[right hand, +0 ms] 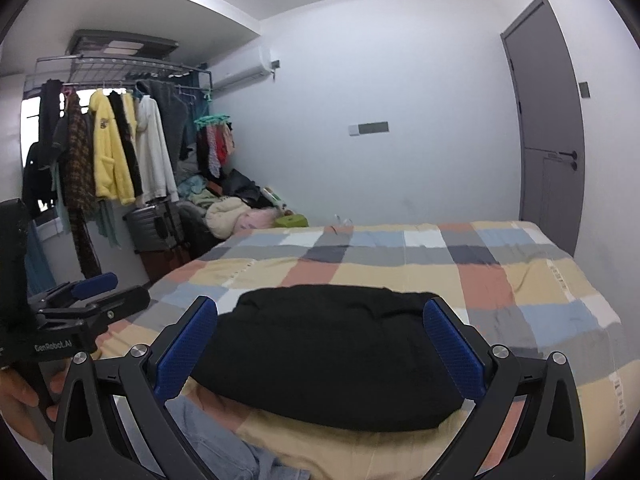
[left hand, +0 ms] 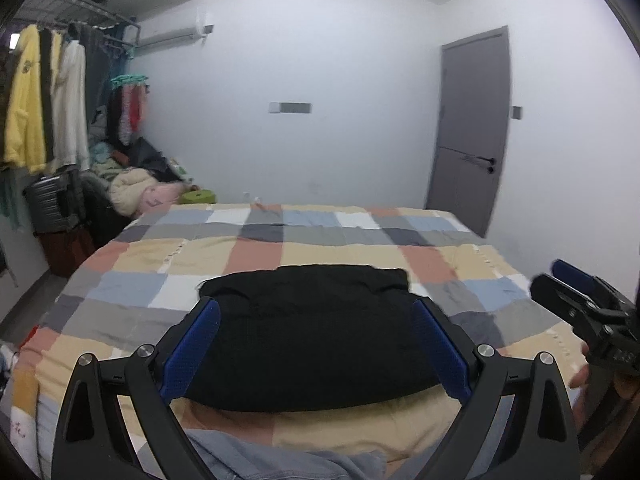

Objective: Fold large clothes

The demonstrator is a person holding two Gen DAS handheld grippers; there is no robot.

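We find both the left gripper (left hand: 316, 312) and right gripper (right hand: 320, 312) spread wide, holding nothing; the folded black garment (left hand: 312, 336) lies beyond and between their jaws on the bed (left hand: 240, 256).

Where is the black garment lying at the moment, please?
In both wrist views the black garment lies folded on the checked bedspread, near the bed's close edge, framed between the open left tongs.
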